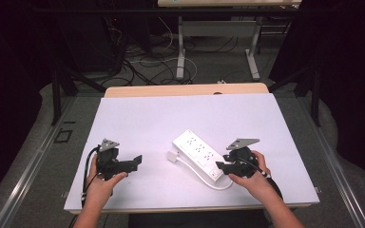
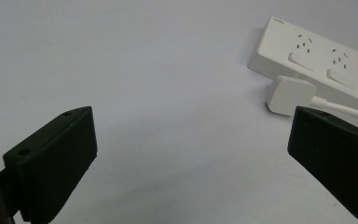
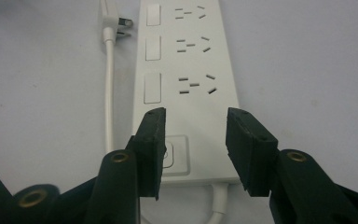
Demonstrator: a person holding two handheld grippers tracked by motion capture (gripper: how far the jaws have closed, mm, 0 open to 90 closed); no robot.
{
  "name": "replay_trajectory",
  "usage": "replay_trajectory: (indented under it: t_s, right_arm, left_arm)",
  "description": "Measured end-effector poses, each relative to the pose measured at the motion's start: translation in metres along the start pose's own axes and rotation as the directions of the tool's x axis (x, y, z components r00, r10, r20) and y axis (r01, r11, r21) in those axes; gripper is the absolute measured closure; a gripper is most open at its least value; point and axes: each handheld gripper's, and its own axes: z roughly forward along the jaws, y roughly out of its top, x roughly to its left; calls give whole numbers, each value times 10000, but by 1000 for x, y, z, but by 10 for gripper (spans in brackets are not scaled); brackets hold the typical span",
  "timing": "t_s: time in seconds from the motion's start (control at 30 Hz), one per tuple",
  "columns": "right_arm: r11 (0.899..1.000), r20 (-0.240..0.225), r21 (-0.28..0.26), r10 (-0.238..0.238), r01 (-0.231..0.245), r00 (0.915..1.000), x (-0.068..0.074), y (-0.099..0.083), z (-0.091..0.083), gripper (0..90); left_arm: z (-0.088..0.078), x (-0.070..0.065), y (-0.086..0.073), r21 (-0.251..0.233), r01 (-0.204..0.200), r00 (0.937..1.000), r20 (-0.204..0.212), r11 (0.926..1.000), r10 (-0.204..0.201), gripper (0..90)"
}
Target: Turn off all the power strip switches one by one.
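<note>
White tabletop [image 1: 138, 118]: our right gripper [image 3: 195, 140], jaws apart, straddles the power strip [image 3: 186, 70]; we should centre before clamping.

White-topped bench [image 1: 138, 118], pretty bare: just a white power strip [image 1: 197, 147] lying flat on it, with its cord [image 1: 195, 169] and plug [image 1: 173, 156] alongside.

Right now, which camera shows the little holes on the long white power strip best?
The right gripper view: the long white plastic power strip runs straight up the picture, with three socket groups and their switches sharp. The left gripper view catches one end of it at the right edge. The high view shows it whole but small.
</note>
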Motion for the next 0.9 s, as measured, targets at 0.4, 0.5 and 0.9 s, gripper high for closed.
replay_trajectory:
  t_s: [0.4, 0.5, 0.9]
  right_arm:
    - [9976, -136, 590, -361, 369, 9993, 7, 0, 9, 877]
    - [9977, -80, 574, -347, 351, 9994, 8, -2, 12, 899]
    - [9937, -319, 1014, -455, 485, 9985, 12, -7, 24, 900]
  left_arm:
    - [0, 0, -1, -15, 31, 10000, -33, 10000, -32, 17]
    - [0, 0, -1, -78, 89, 10000, -30, 9999, -90, 17]
    - [0, 1, -1, -14, 88, 9999, -66, 10000, -88, 21]
